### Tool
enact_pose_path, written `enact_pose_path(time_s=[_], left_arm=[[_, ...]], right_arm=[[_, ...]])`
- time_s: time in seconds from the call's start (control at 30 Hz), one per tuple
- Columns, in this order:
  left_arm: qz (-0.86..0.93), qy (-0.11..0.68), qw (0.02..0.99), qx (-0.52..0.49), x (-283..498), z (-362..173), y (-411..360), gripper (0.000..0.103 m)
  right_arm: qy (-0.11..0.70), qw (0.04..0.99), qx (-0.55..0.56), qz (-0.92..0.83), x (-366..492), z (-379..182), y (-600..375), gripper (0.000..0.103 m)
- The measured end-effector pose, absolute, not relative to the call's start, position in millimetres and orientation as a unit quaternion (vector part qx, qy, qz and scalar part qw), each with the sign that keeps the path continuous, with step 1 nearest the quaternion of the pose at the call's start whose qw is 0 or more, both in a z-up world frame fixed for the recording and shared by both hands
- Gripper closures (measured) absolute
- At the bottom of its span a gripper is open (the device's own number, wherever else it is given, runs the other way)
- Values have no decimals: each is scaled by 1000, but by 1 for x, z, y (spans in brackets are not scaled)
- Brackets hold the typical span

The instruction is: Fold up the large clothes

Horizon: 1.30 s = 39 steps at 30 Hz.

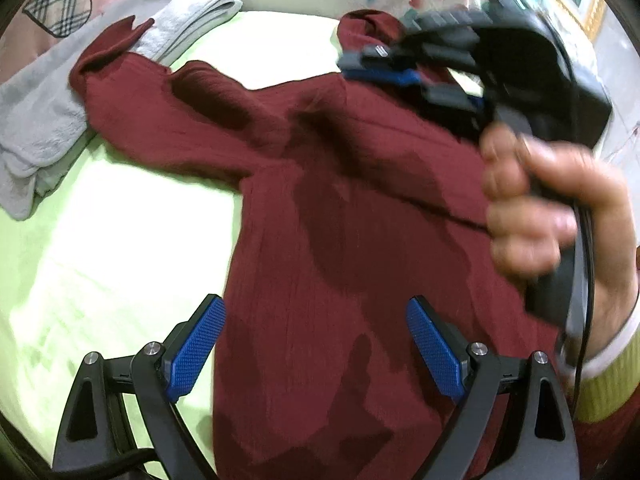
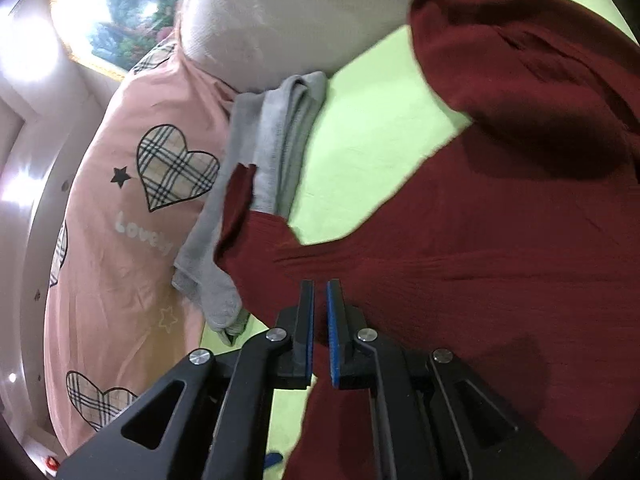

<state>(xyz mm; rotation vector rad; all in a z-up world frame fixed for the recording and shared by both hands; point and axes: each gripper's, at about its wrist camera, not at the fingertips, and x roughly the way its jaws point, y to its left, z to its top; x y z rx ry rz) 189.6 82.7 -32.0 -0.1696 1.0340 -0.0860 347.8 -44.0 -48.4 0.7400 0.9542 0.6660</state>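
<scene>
Presently catalogued: one maroon sweater (image 1: 360, 220), ribbed knit, spread across a pale green bedsheet (image 1: 100, 260), body toward the cameras, one sleeve reaching out to a folded grey towel (image 1: 48, 120) and its cuff lying on it. The far sleeve is bunched near the white pillow (image 2: 280, 20).

Left gripper (image 1: 316, 344): jaws wide apart, blue pads either side of the sweater's lower body, holding nothing; probably poised to take the hem or side seam.

Right gripper (image 2: 320, 328): jaws nearly together, a narrow gap between the pads. Maroon cloth shows in that gap, but whether it is pinched cannot be told. The left view shows this gripper blurred, above the shoulder region, in the person's right hand (image 1: 540, 216).

Also present: pink duvet with plaid hearts (image 2: 132, 220), beside the towel.

Judgement: folding barely begun; sleeves not yet brought in.
</scene>
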Motion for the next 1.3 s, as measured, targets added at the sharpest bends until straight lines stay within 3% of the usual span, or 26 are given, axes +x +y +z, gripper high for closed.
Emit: enact_pose_path(time_s=[0.33,0.43,0.5,0.53,0.57,0.6,0.73,0.87,1.0,1.03,1.07,1.1,1.23,1.3], left_arm=[[-70,507,848,-136,285,-49,77,10],[-65,505,845,-163,321,-54,88,15],[-60,487,855,-165,332,-51,89,32],[-58,484,858,-161,335,-51,90,53],[-59,480,862,-153,342,-52,87,88],[-63,480,862,-150,344,-52,88,100],[-56,447,880,-150,334,-45,94,99],[-25,439,883,-162,317,-48,111,99],[-29,441,883,-160,315,-47,112,99],[-29,439,885,-149,315,-45,108,99],[-30,438,887,-143,314,-43,104,99],[-33,435,889,-137,314,-39,101,99],[-66,415,898,-133,315,-27,90,99],[-59,413,901,-120,319,-30,80,99]], right_arm=[[404,816,350,218,277,-37,-162,94],[381,843,346,158,246,-30,-217,94],[372,857,341,108,232,-27,-250,94],[366,864,339,75,224,-27,-275,94],[365,866,338,59,222,-27,-287,94],[367,866,339,33,220,-29,-308,94],[392,862,320,-19,232,-43,-359,92],[423,853,306,-8,256,-60,-375,72],[454,839,298,32,279,-82,-361,70],[454,839,298,41,283,-86,-357,71],[452,841,296,39,282,-87,-355,87],[446,842,300,31,281,-85,-360,96],[370,860,350,-16,255,-64,-402,97],[390,853,346,-21,260,-73,-405,97]])
